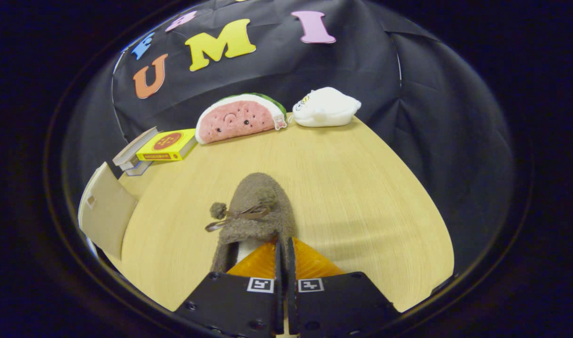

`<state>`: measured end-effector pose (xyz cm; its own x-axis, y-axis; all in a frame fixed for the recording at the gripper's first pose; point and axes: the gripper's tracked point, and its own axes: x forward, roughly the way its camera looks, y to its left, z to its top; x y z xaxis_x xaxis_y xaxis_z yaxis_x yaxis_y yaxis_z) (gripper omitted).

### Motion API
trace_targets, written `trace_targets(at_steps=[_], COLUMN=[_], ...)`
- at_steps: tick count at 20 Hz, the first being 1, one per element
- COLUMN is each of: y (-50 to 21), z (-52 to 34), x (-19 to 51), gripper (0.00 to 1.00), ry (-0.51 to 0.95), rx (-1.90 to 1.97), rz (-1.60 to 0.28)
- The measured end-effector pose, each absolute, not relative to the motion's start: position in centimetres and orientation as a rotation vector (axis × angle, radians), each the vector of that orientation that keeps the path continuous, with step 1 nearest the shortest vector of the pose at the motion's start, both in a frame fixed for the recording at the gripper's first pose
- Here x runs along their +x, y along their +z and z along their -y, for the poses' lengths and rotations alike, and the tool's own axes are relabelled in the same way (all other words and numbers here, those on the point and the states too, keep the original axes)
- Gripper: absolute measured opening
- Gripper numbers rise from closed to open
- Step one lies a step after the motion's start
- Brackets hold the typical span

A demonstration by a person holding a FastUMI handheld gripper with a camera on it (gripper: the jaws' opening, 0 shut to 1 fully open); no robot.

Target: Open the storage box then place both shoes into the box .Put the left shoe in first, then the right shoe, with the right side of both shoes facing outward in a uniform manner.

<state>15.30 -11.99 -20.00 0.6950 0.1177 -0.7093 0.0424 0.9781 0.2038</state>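
Tool (284,249) closed tight on brown shoe (260,211) rim.
Shoe toe-forward just ahead of tool, over wooden counter (361,188); beige box flap (105,216) left of shoe, plush toys beyond.

Gripper (284,248) low, orange fingers (258,263) pressed together, pinching shoe collar (282,234)

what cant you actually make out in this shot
- Shoe, gripper view: heel hidden behind the tool, whose orange fingers are closed on its collar; left or right unclear.
- Storage box: cut off beside the table; inside unseen.
- Books: cover print too small.
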Motion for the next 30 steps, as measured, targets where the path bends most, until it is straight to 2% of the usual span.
trace_targets(at_steps=[1,2,6,12,23,30], y=[-20.1,-19.8,-19.0,-13.9,2.1,3.4], z=[12.2,12.2,10.9,4.7,-17.9,-30.6], x=[15.7,15.3,14.2,12.5,11.2,11.8], gripper=[0.04,0.00,0.00,0.00,0.00,0.00], ry=[0.034,0.029,0.031,0.070,0.182,0.163], rx=[0.225,0.239,0.348,0.501,0.504,0.491], rz=[-0.788,-0.790,-0.795,-0.745,-0.578,-0.589])
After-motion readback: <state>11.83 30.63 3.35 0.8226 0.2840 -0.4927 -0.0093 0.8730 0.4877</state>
